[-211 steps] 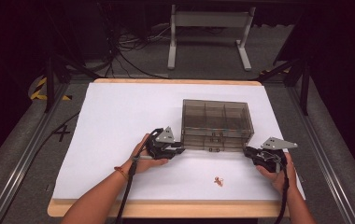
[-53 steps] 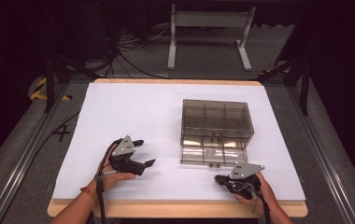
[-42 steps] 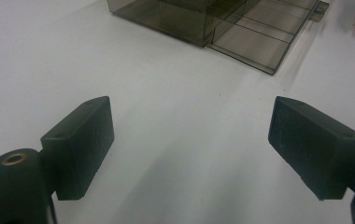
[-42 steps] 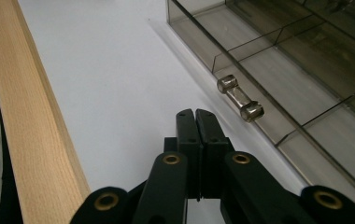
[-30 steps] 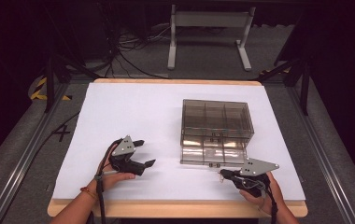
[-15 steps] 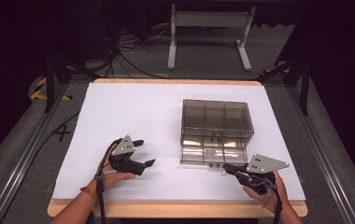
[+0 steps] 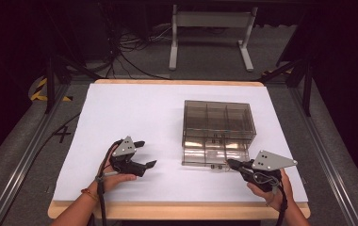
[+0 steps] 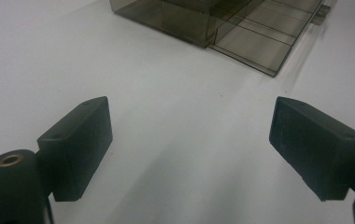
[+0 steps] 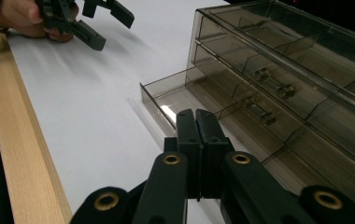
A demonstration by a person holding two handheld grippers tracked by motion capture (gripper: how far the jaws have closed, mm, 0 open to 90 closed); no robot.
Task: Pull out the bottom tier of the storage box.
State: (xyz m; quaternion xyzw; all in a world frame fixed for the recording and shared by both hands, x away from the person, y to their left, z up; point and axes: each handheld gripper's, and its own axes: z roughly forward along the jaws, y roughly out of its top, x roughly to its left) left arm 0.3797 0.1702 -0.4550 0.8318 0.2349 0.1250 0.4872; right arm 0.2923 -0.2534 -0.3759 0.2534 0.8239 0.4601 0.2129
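Smoky clear plastic forms the drawer box (image 7: pixel 218 127) standing right of centre on the white sheet (image 7: pixel 134 117) that covers the wooden table (image 7: pixel 177 210). From the high view, its bottom drawer (image 7: pixel 215 154) is pulled out toward the person. The left gripper (image 7: pixel 145 155) lies on the sheet well to the left of the box, jaws spread apart and empty. The right gripper (image 7: pixel 231 163) sits at the drawer's front right corner, jaws pressed together.

Left gripper view: both jaws stand wide apart over bare white sheet, with the box (image 8: pixel 203 21) and its pulled-out drawer (image 8: pixel 264 44) farther off.

Right gripper view: the jaws meet with nothing visible between them, tips just over the open drawer (image 9: pixel 199 109), whose near compartment looks empty. The other gripper (image 9: pixel 103 25) and a hand (image 9: pixel 19 18) show at top left.
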